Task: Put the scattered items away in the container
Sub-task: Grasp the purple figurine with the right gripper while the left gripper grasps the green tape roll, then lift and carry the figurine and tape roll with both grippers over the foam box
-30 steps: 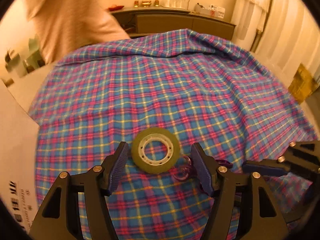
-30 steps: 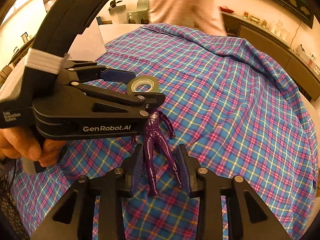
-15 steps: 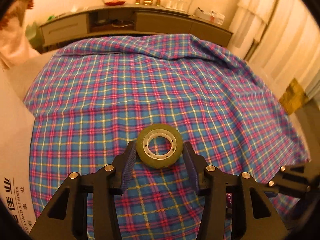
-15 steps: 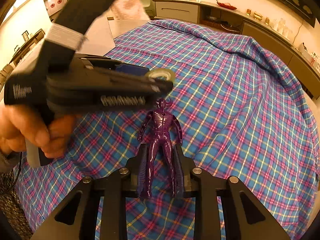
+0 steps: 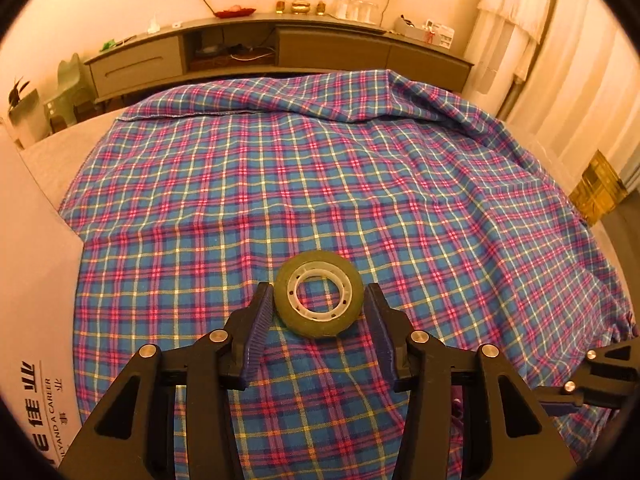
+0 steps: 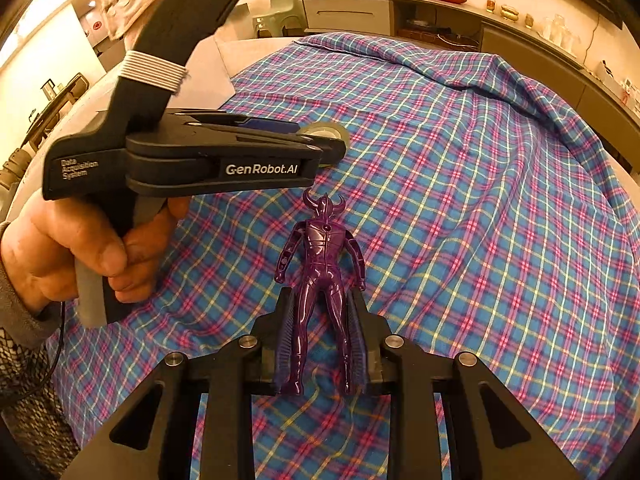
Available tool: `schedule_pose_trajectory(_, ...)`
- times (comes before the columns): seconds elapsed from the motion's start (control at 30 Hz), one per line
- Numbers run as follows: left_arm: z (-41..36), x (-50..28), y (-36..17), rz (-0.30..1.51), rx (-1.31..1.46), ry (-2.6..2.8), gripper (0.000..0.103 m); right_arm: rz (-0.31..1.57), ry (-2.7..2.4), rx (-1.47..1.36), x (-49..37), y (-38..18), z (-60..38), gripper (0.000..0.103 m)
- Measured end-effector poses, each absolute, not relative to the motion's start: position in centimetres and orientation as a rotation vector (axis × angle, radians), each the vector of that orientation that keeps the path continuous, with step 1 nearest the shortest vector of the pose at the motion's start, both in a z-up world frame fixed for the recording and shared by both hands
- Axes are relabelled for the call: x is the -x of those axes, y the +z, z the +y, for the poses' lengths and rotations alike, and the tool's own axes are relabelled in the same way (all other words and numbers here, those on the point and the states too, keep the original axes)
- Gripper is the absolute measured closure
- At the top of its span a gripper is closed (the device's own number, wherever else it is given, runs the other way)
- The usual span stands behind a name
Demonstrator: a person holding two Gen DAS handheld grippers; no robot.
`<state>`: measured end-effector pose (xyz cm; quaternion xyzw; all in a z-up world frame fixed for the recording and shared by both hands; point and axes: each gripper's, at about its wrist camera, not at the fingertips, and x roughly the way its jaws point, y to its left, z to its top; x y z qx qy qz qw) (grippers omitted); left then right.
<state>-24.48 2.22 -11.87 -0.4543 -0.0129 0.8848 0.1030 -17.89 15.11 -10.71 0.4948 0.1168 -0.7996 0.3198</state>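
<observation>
Clearly legible, "GenRobot.AI" and "Data Acquisition System" mark the left tongs (image 5: 319, 311), which have just closed onto the tape roll (image 5: 319, 299) on the plaid cloth (image 5: 280, 184). Nearby, right tongs (image 6: 320, 340) have clamped the purple figure's (image 6: 322, 264) legs.

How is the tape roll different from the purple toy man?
The tape roll is a yellowish ring with a hole; the purple figure is long, with horns, arms and legs. The roll sits between the left gripper's pads; the figure's legs are pinched by the right gripper. Both are over the plaid cloth.
</observation>
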Motion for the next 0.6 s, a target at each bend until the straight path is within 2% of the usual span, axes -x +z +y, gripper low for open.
schedule_pose_trajectory(0.6,0.4,22.8,-7.3,-0.135,1.258,2.688,0.055,0.167,-2.132,-1.282,17.2,-8.7,17.1,0.075)
